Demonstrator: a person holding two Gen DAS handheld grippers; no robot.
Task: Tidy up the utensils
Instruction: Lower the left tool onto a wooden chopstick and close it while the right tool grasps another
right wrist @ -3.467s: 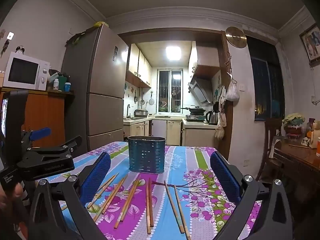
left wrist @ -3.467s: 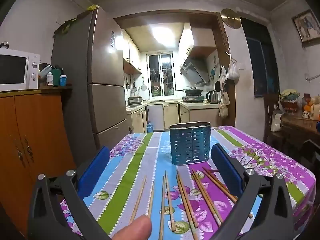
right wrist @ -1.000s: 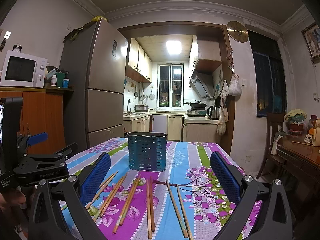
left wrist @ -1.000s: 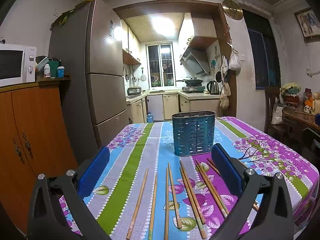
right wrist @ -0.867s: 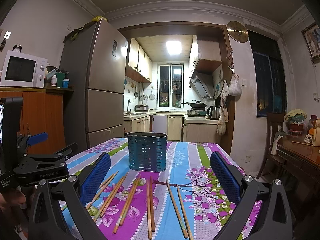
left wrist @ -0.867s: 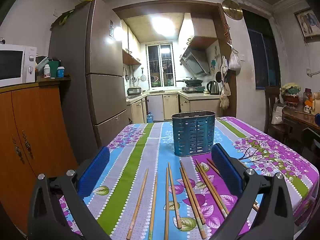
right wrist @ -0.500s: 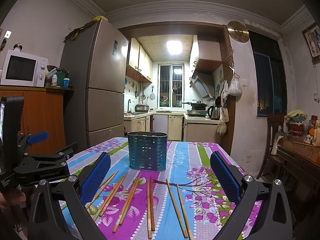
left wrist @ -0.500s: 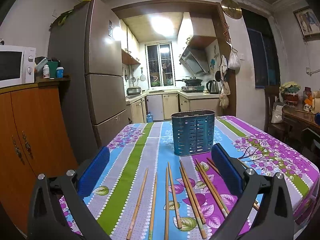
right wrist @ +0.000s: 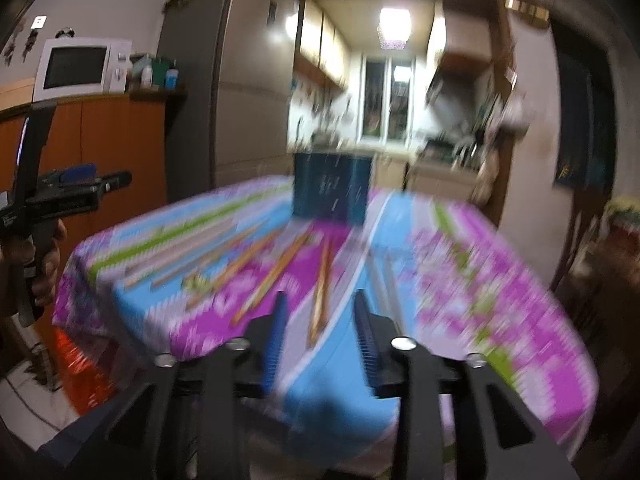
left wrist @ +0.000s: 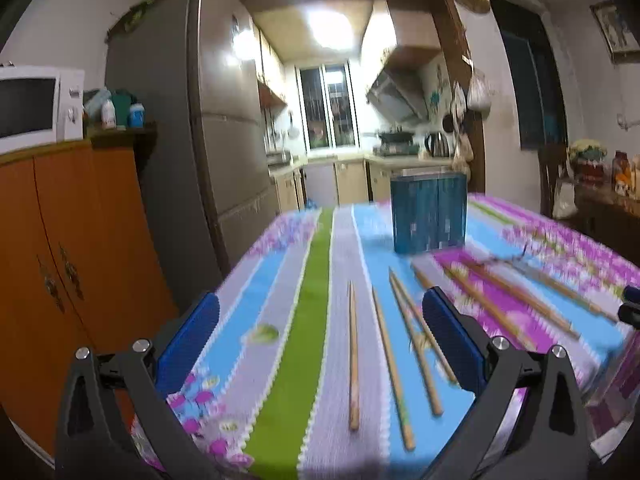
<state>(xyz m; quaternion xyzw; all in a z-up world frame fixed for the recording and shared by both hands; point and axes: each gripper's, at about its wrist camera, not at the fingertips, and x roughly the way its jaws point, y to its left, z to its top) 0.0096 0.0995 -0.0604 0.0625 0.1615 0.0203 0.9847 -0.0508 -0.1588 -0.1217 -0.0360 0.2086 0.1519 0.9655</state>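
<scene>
The right gripper [right wrist: 320, 340] has just been narrowing, jaws apart and empty, near chopsticks [right wrist: 322, 280] before the far holder [right wrist: 331, 188]; the left gripper [left wrist: 320, 344] gapes wide. Closing blind (everything blurs) could scatter them.

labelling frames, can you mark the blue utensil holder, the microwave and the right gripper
blue utensil holder [left wrist: 428, 216]: left wrist view, front wall.
microwave [left wrist: 28, 108]: left wrist view, dark door window.
right gripper [right wrist: 320, 312]: right wrist view, gap between fingertips.
</scene>
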